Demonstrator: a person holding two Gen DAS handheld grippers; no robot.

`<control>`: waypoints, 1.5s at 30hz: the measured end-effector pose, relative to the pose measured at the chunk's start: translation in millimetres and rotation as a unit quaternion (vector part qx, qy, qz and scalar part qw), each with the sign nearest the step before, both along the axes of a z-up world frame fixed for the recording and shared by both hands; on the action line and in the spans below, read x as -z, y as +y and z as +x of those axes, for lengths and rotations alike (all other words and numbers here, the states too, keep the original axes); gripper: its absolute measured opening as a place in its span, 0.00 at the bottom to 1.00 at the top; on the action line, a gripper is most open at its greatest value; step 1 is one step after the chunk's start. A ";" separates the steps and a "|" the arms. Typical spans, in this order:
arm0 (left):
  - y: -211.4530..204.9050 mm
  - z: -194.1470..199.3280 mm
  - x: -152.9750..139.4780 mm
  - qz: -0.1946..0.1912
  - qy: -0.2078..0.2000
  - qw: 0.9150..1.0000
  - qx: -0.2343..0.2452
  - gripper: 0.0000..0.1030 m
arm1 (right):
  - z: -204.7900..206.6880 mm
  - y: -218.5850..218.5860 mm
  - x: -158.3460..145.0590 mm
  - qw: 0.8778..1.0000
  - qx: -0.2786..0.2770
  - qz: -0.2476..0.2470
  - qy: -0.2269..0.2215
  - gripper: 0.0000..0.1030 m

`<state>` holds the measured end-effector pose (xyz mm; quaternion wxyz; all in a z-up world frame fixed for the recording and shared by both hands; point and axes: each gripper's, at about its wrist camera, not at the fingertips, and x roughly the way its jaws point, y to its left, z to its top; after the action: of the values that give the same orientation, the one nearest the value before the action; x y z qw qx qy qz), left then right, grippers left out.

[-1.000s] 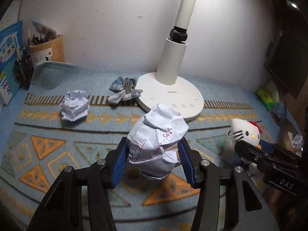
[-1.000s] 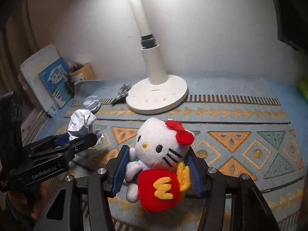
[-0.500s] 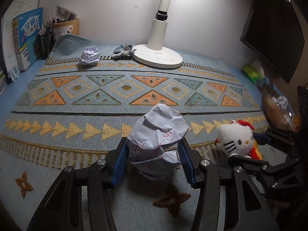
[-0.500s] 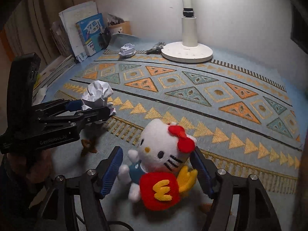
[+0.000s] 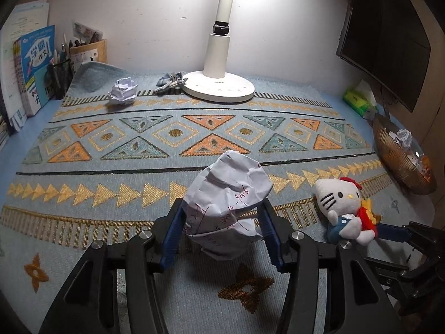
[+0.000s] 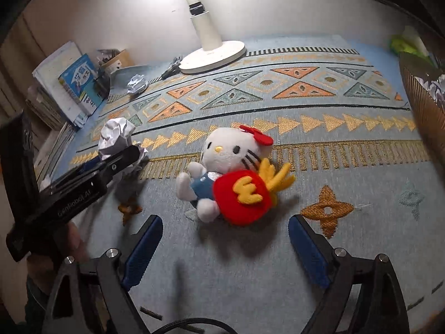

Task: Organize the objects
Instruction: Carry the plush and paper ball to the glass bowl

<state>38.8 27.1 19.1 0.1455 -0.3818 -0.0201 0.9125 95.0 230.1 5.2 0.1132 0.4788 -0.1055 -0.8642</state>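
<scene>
A: On the bench, left wrist view first: the left gripper (image 5: 222,233) has its fingers (image 5: 173,233) pressed in on both sides of the crumpled paper ball (image 5: 226,206), which sits lifted clear of the patterned mat (image 5: 111,194). Grip looks firm, paper bulging above the pads.

B: And the rest in that view?

A: The plush cat (image 5: 343,208) lies on the mat to the right, w/ one blue finger of the right gripper just beside it. A second paper wad (image 5: 123,91) sits far back near the lamp base (image 5: 218,90), a cloth bow (image 5: 169,81) just left of that base. The wire basket (image 5: 400,156) at the right edge already holds crumpled paper.

B: Right wrist view?

A: The right gripper (image 6: 225,253) is spread wide, holding nothing. The plush cat (image 6: 230,178) lies on its back ahead of the fingers, not between them, no contact visible. The left gripper (image 6: 111,164) shows at left w/ its paper ball (image 6: 116,136). Basket rim (image 6: 417,94) at the far right.

B: Risks from here?

A: Prob. the paper goes to the basket next. That path crosses over the plush and the right gripper, so the two rigs could clash. Crumpled paper also gives under the pads; a fast swing may let it slip out short of the rim. Basket leans, so a high drop could bounce the ball back out. And the plush is close to the bench's front edge; a nudge may push it off.
</scene>
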 end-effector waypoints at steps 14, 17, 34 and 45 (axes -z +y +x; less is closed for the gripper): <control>-7.7 1.2 -1.4 0.028 0.005 1.000 0.001 0.48 | -28.9 -24.1 3.7 0.995 0.055 0.078 0.027 0.51; -7.1 1.1 -1.5 0.029 0.005 1.000 0.004 0.48 | -26.0 -28.4 3.1 0.996 0.032 0.077 0.034 0.48; 31.5 17.0 -27.6 0.051 0.016 0.998 0.032 0.48 | 14.8 50.3 -68.3 0.990 0.072 0.020 0.122 0.47; 156.8 24.6 -95.1 0.062 0.066 0.981 0.169 0.48 | 62.1 194.4 -126.4 0.950 0.226 0.076 0.202 0.48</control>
<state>63.4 183.9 114.2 0.3222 -0.3084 -0.0020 0.8950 157.0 424.5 131.6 -0.1025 0.2647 -0.1198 -0.9514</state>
